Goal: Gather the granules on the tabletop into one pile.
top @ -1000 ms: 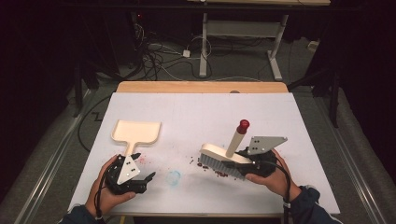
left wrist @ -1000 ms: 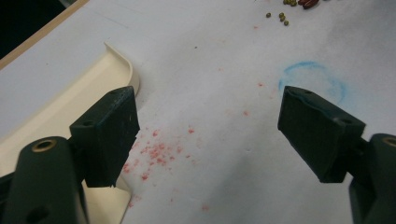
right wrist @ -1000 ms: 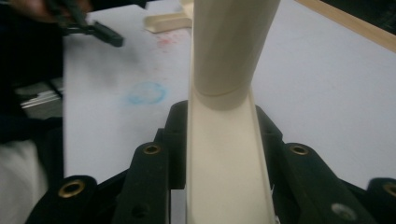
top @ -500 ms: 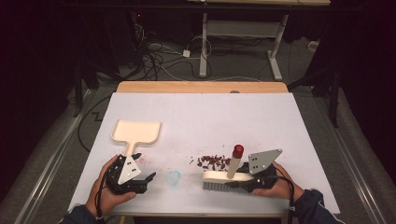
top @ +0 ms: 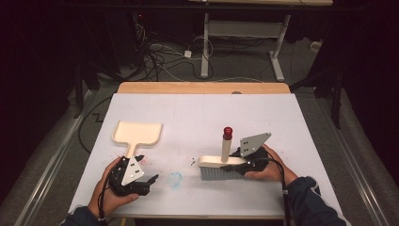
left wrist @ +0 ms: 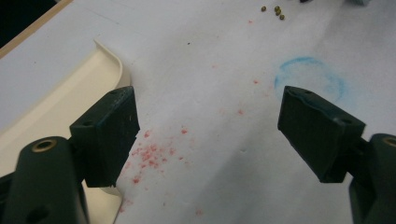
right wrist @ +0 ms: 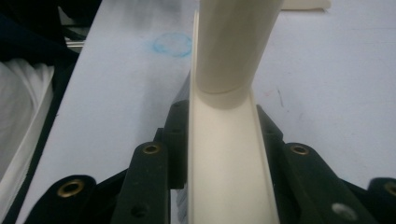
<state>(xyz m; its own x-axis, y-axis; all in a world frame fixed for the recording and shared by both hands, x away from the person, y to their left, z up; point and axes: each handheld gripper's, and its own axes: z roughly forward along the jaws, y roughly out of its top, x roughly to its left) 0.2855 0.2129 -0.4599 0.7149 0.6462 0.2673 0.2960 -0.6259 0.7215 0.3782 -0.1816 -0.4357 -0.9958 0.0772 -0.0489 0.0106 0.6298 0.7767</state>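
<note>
High view: nearest the table's [top: 301, 117] front edge, the left gripper [top: 149, 180] is being held low over the white surface, its fingers [left wrist: 112, 130] being kept wide apart with nothing between them. In the left gripper view, red specks [left wrist: 152, 154] are being shown on the bare surface between those fingers, a blue ring mark [left wrist: 310, 79] is lying just past the right-hand one, and the rim of the dustpan [left wrist: 56, 100] is lying beside the left-hand one, though contact cannot be told.

To the right, the brush [top: 220, 167] is being gripped by the right gripper [top: 237, 168], bristles down on the table near the front edge, its handle with the red tip [top: 227, 133] being held upright. In the right gripper view, the fingers [right wrist: 175, 140] are being pressed against both sides of the cream brush back [right wrist: 226, 158].

Just left of the brush head, a few dark crumbs [top: 193, 162] are lying on the table.

Farther back on the left, the cream dustpan [top: 137, 134] is lying flat, its handle being pointed toward the left gripper. Beyond the table, cables [top: 160, 56] are lying on the floor.
</note>
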